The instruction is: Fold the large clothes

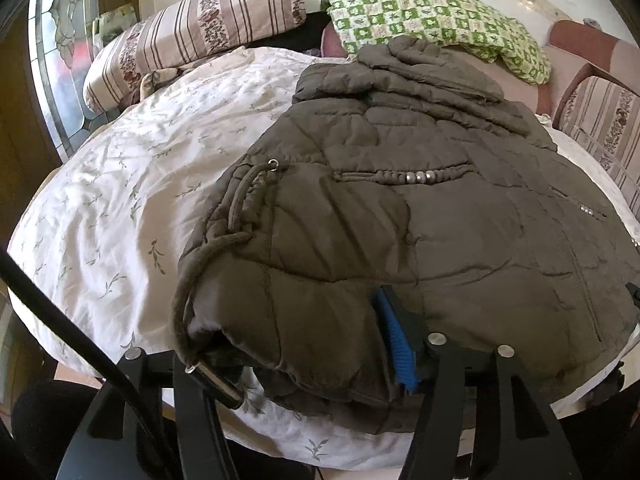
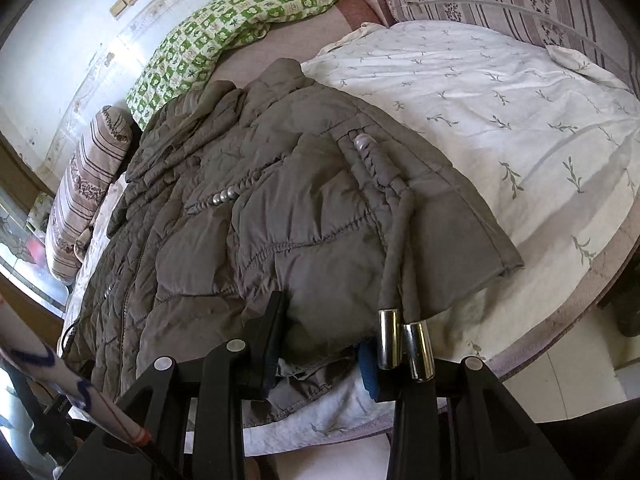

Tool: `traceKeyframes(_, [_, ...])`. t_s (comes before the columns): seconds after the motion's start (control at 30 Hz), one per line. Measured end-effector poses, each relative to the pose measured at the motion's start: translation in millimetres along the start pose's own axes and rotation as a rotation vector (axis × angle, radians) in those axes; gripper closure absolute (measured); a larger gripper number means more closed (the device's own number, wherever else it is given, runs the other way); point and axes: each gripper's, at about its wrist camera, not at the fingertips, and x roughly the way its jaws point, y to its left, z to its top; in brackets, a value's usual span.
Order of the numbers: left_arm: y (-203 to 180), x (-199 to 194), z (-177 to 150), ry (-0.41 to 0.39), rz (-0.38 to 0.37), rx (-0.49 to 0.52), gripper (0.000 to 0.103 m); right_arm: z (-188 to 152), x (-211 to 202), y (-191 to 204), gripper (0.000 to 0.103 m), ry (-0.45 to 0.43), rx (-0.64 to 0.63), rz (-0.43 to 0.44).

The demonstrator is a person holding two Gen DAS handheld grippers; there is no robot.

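One jacket (image 1: 400,216), olive-brown quilted, lies on the bed (image 1: 120,208) over a white leaf-print sheet, hem at the near edge.

Left hand-held gripper (image 1: 304,344): jaws spread wide with the jacket hem bunched between them. Only the blue-padded finger (image 1: 394,344) shows; the other is buried under fabric, so I cannot tell whether it is actually clamped.

Right hand-held gripper (image 2: 320,344): jaws apart, hem fabric sits between them. The black finger (image 2: 272,336) presses against the jacket edge; the blue pad on the other side is mostly hidden behind the cord tips.

Only in the left view: a stained-glass window (image 1: 60,60) at far left, one cord (image 1: 224,248) with one metal tip looped along the jacket's side, and a dark cushion between the pillows.

Only in the right view: two drawstring cords (image 2: 394,248) ending in two chrome tips (image 2: 404,344) resting on the gripper, and the jacket's flat corner flap on the sheet.

Both views: one green checked pillow (image 1: 432,20), one striped floral bolster (image 1: 180,36), three silver beads (image 1: 419,177) on the jacket's pocket trim.
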Motion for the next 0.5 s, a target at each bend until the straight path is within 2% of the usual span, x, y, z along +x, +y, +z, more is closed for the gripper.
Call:
traceKeyframes(0.13, [-0.6, -0.1, -0.9, 0.004, 0.016, 0.01, 0.04, -2.5, -2.5, 4.4, 0.076, -0.018, -0.028, -0.023])
traceKeyframes(0.5, [-1.3, -1.0, -2.7, 0.002, 0.026, 0.015, 0.042, -4.8, -3.4, 8.3, 0.077, -0.028, -0.056, -0.042])
